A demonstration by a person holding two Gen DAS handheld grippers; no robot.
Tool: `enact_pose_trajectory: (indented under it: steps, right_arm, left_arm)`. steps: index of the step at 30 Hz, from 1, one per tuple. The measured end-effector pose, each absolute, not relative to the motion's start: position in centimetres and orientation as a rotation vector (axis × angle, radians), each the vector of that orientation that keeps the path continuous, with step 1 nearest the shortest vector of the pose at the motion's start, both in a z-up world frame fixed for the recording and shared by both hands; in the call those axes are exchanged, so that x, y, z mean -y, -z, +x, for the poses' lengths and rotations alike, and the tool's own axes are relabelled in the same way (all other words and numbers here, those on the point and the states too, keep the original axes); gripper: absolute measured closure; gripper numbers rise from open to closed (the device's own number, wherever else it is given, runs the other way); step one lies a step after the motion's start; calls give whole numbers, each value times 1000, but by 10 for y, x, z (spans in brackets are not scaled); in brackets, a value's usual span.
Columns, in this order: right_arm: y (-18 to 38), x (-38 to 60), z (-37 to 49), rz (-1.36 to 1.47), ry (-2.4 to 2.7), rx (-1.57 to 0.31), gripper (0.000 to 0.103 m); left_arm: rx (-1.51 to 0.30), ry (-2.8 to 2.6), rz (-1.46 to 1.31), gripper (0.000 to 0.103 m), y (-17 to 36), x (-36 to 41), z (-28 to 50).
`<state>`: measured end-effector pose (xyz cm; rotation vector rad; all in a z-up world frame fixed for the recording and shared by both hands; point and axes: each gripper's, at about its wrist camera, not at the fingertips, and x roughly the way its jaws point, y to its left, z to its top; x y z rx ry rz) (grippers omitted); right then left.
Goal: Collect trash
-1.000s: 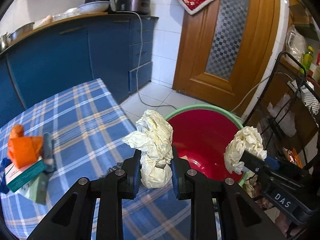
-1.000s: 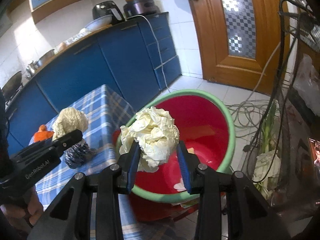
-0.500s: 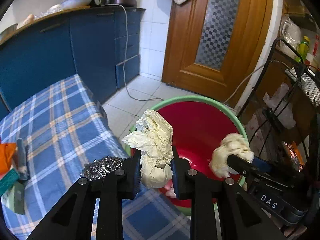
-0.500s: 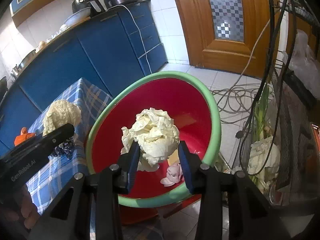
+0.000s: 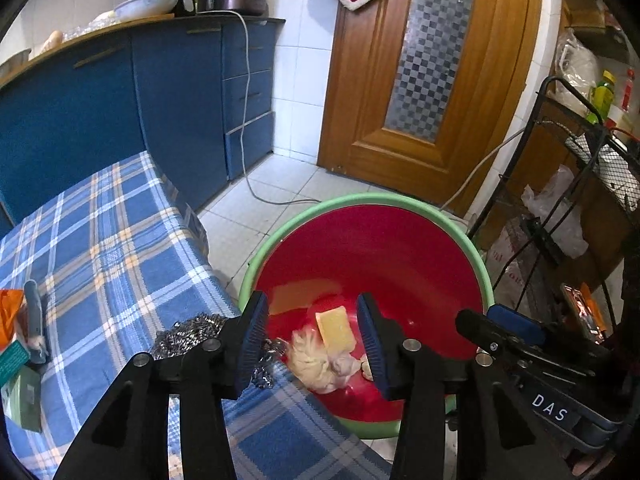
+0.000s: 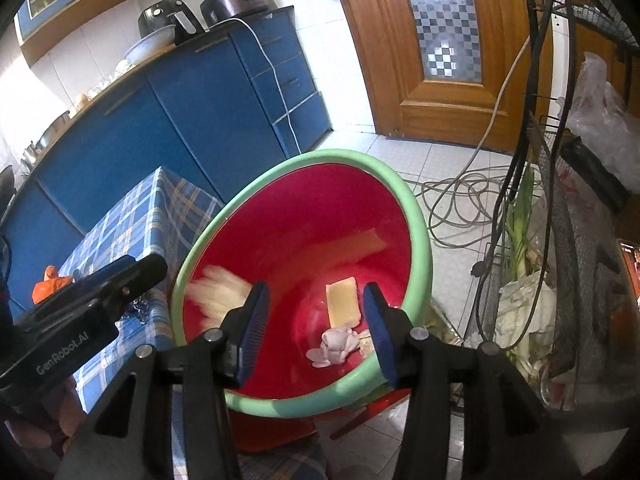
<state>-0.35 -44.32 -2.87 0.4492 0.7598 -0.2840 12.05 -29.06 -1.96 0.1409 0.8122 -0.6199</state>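
Crumpled paper [image 5: 310,362]: cream wad, blurred, low inside the basin just beyond and below the left gripper's [image 5: 312,340] fingertips. A second blurred cream wad [image 6: 218,294] shows by the basin's near-left wall, just beyond the right gripper's [image 6: 316,320] left finger. Neither is touched by a pad.

Other contents of the basin: yellow sponge-like slab [image 6: 342,306] and pinkish wad [image 6: 336,346], both ahead of the right gripper, between its fingers as seen.

Red basin with green rim [image 5: 486,276]: on the tiled floor, directly under and ahead of both grippers, against the table's edge.

Left gripper: jaws have just been opening; they stand apart with nothing between the pads. Right gripper: likewise just opening, jaws apart, empty.

Blue plaid tablecloth [image 5: 104,240]: left of the left gripper. On it, a steel-wool scourer [image 5: 188,334] just beside the left finger; farther left an orange item [image 5: 8,312], a grey tool [image 5: 34,320] and a green-white box [image 5: 14,356].

Progress, judged: both paper wads are released into the basin. Whether the orange item or the box counts as trash cannot be told; if so, those remain to be fetched.
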Motion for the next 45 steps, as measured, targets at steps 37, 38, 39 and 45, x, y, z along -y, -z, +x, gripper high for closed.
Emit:
enact_pose_trajectory:
  steps: [37, 38, 39, 45]
  right_arm:
    - [-11, 370, 0, 368, 142, -700, 42]
    - [-12, 368, 0, 365, 137, -699, 42]
    - [-13, 364, 2, 361, 129, -698, 42]
    - [-20, 342, 10, 340, 84, -692, 36]
  left_arm:
    - [-782, 417, -8, 56, -9, 172, 106]
    - [-781, 408, -12, 56, -10, 167, 107]
    - [-780, 396, -19, 56, -10, 161, 107]
    - [-766, 342, -42, 56, -14, 130, 107]
